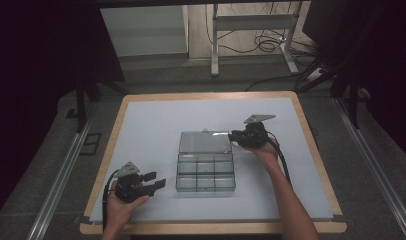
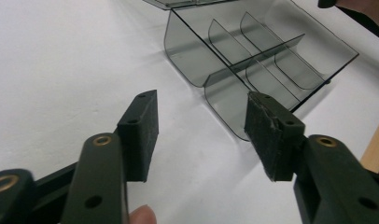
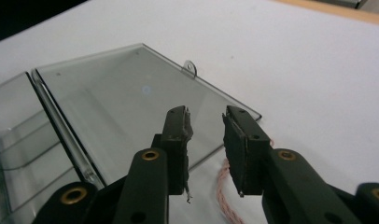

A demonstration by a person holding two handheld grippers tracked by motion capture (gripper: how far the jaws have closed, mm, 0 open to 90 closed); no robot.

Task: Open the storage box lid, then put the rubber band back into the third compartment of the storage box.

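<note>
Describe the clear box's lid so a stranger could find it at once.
On the white table, find the smoky clear compartment box at the middle. Its lid lies open flat on the far side, beside the right tongs: one undivided pane with a small latch tab.

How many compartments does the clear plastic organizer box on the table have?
6, in the clear smoky plastic organizer box: a grid of three columns and two rows, three along the side by the open lid and three along the person's side.

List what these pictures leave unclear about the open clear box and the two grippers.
- Clear box, high view: too small and dim to tell whether its compartments hold anything.
- Lid, right gripper view: near edge hidden behind the right gripper.
- Box, left gripper view: far corner cut off by the top edge; left gripper covers the near corner.
</note>
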